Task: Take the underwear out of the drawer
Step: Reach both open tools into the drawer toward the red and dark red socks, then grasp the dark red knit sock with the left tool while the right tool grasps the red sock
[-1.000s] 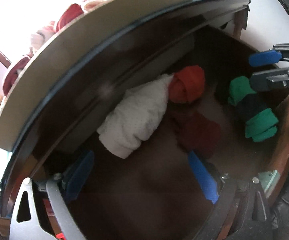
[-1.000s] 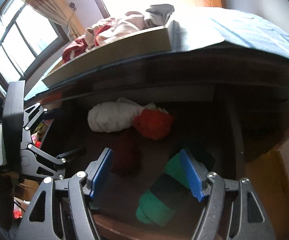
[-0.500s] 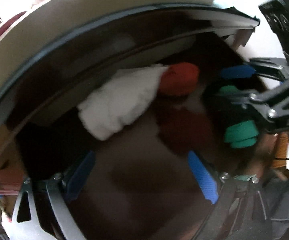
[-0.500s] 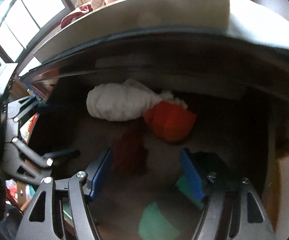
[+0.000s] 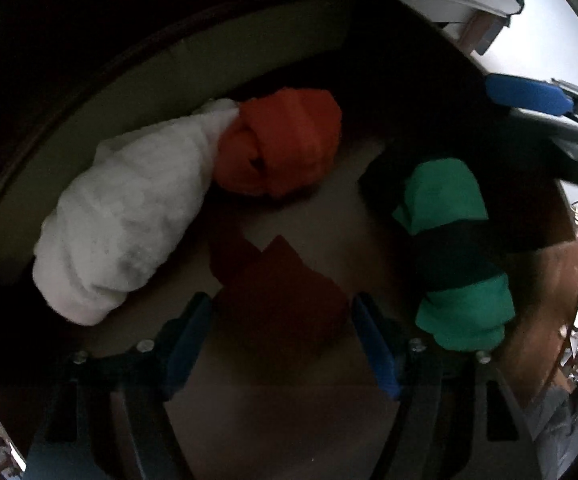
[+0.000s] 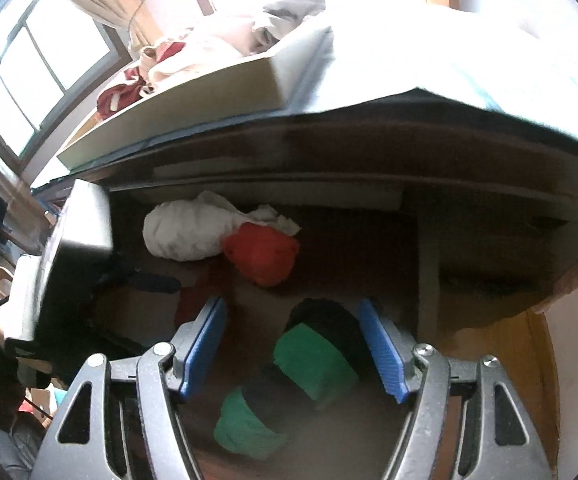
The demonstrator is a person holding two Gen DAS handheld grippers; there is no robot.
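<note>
Inside the open drawer (image 5: 137, 92) lie a white roll (image 5: 129, 216), an orange-red roll (image 5: 281, 148), a flat dark red underwear piece (image 5: 277, 280) and a green-and-black roll (image 5: 449, 248). My left gripper (image 5: 281, 300) points steeply down with the dark red piece between its blue pads; its jaws are closing, and the pads stand at the cloth's edges without clearly pressing. My right gripper (image 6: 292, 304) hovers open above the green-and-black roll (image 6: 313, 360), which lies on the drawer floor. The left gripper's black body (image 6: 77, 260) fills the left of the right wrist view.
A tabletop overhangs the drawer; on it lie a pale flat board (image 6: 193, 92) and a pile of clothes (image 6: 193, 48). A window (image 6: 29, 80) is at the far left. The drawer's wooden right wall (image 5: 545, 280) runs close beside the green roll. Clutter lies beyond it.
My left gripper has sunk into the drawer and tipped downward onto the dark red piece, and its jaws have narrowed. The right gripper leaned in, then drew back; its opening is unchanged.
</note>
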